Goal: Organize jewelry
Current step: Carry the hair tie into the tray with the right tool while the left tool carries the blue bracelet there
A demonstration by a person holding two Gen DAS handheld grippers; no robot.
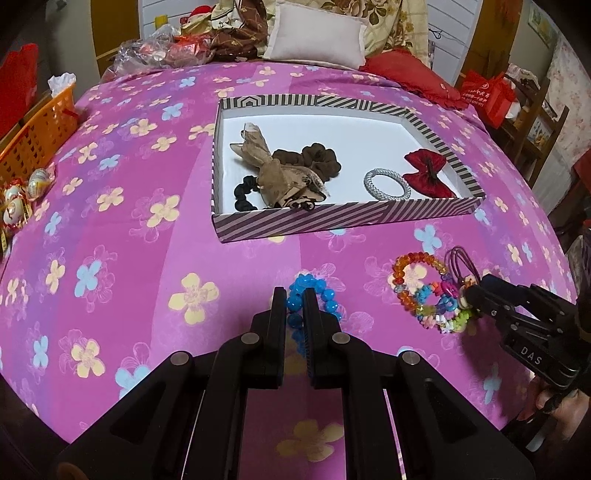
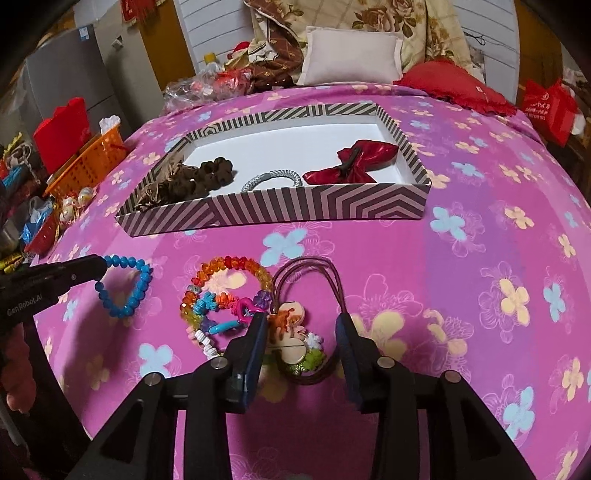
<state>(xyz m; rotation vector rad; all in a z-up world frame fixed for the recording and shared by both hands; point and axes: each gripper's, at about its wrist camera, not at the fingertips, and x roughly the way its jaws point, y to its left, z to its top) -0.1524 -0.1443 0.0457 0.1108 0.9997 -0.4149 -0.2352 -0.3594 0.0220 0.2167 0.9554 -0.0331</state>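
My left gripper is shut on a blue bead bracelet, which hangs from its tips a little above the pink flowered bedspread; in the right wrist view the same bracelet dangles from the left gripper. My right gripper stands open, low over a brown cord hair tie with round cream charms, which lies between its fingers. Just left of it lie a rainbow bead bracelet and small colourful pieces. Beyond is a striped box holding scrunchies, a silver bracelet and a red bow.
An orange basket and small wrapped things sit at the bed's left edge. Pillows, folded cloth and plastic bags pile up at the far end. A red bag stands off the bed to the right.
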